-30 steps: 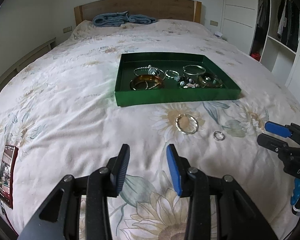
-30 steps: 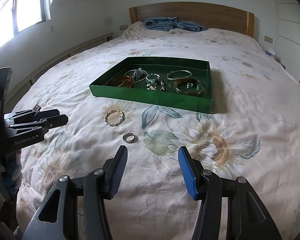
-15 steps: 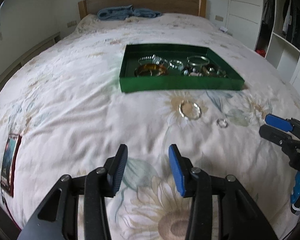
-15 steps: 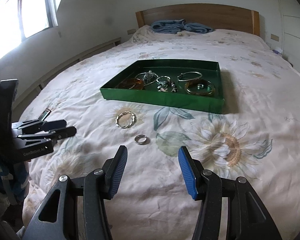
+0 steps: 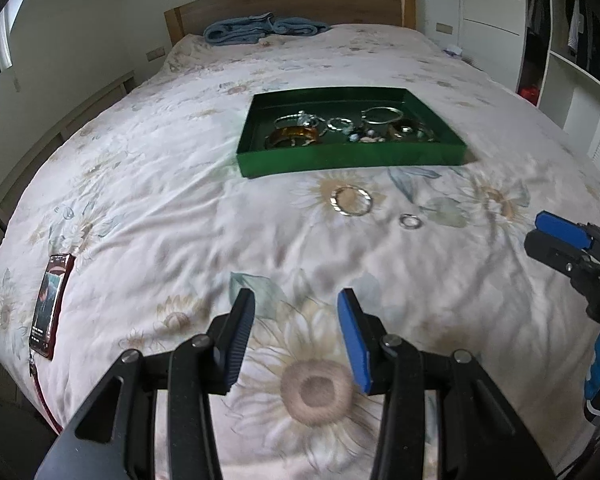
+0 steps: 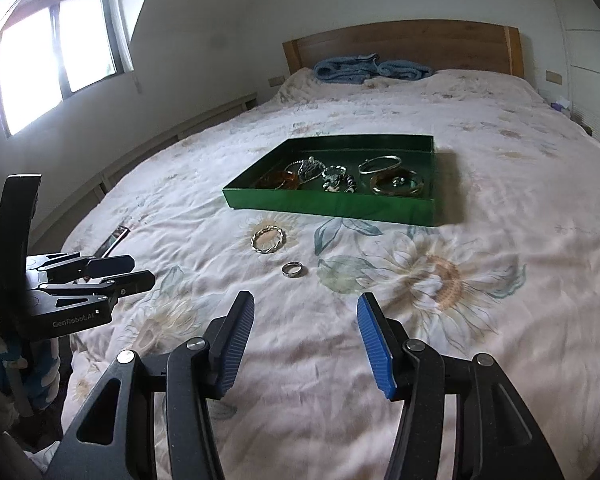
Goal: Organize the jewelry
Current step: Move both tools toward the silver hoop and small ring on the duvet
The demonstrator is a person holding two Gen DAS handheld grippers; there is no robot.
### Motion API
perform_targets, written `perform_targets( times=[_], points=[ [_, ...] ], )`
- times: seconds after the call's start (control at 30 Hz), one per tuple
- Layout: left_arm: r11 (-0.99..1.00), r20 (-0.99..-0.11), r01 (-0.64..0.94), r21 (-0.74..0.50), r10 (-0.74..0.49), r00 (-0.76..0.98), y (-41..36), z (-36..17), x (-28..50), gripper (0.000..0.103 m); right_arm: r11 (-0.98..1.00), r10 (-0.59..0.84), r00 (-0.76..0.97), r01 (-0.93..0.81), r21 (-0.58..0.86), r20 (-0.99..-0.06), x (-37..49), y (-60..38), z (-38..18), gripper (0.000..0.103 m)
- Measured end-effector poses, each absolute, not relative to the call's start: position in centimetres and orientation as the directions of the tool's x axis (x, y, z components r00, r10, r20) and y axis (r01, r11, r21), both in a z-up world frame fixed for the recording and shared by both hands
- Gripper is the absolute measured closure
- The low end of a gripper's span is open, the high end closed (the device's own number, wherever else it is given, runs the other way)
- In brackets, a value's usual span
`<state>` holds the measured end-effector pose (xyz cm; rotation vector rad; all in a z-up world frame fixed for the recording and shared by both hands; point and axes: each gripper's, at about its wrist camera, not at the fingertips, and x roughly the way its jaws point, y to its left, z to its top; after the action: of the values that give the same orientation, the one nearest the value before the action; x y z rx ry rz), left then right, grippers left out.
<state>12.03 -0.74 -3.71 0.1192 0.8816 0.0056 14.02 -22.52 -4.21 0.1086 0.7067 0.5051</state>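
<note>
Nearest, left gripper (image 5: 296, 336) and right gripper (image 6: 306, 340) over the floral bed (image 5: 180, 208), jaws of both parted, nothing between them. Ahead, short of the green tray (image 5: 352, 158): small ring (image 5: 410, 221), then twisted silver bangle (image 5: 351, 200) just before the tray's near wall. Inside the tray, amber bangle (image 5: 292, 136) at left among several more bracelets. Beyond the tray, blue towel (image 5: 260, 30) by the headboard.
</note>
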Motion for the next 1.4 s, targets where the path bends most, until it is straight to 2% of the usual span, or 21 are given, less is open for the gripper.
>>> perform_targets(
  times=[0.5,1.17,1.4],
  points=[
    [0.991,-0.801,0.095,0.095,0.019,0.598,-2.7,-4.5,11.1,0.062,0.911,0.413,0.682,-0.322,0.259,-0.603,11.9,-27.7,-4.2,0.047],
    [0.998,-0.847,0.063,0.008,-0.027,0.531,2.3,-8.3,16.9,0.062,0.9,0.404,0.587,-0.393,0.189,-0.701,17.7,-21.2,-7.3,0.047],
    [0.996,-0.841,0.078,-0.053,-0.087,0.535,4.0,-8.6,18.9,0.062,0.883,0.41,0.569,-0.443,0.155,-0.713,20.0,-18.6,-7.7,0.047]
  ],
)
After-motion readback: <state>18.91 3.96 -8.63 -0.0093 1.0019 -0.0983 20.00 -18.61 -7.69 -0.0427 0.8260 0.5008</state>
